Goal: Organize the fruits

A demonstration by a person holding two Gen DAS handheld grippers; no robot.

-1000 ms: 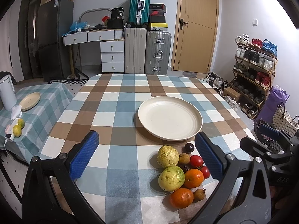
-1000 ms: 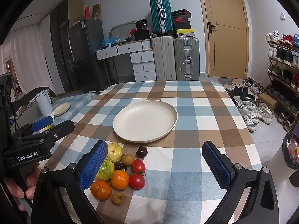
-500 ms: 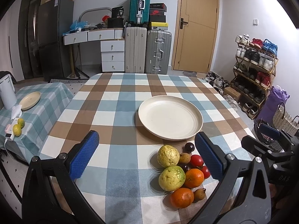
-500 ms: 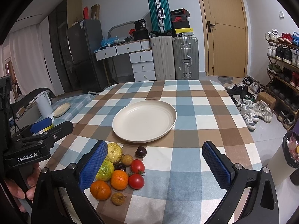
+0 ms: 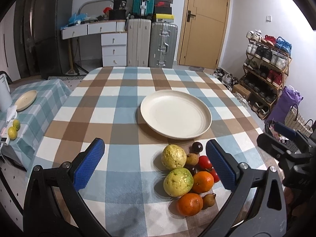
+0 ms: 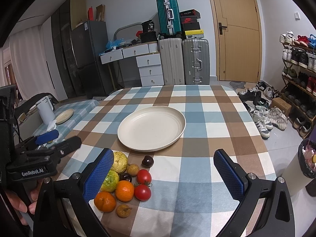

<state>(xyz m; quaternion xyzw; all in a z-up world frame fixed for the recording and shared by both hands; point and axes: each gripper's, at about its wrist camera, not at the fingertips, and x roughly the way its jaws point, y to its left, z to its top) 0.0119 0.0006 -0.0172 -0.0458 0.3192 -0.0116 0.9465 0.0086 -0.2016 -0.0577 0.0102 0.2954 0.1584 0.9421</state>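
A cream plate [image 5: 175,113] [image 6: 152,127] lies empty in the middle of the checked table. Just in front of it sits a pile of fruit: two yellow-green guavas [image 5: 173,157] [image 6: 119,162], two oranges [image 5: 190,204] [image 6: 124,190], two tomatoes [image 6: 143,176], dark plums [image 5: 197,147] [image 6: 147,161] and small brown fruits [image 6: 123,210]. My left gripper [image 5: 155,166] is open above the near table edge, its right finger beside the pile. My right gripper [image 6: 167,175] is open too, its left finger in front of the guavas. Neither holds anything.
A low side table [image 5: 29,106] at the left carries a small plate [image 5: 25,99], a white kettle and two yellow-green fruits [image 5: 12,132]. Suitcases, drawers and a door stand behind. A shoe rack [image 5: 266,69] and loose shoes line the right.
Both views have shifted only slightly; the fruit pile and plate sit as before and both grippers stay open.
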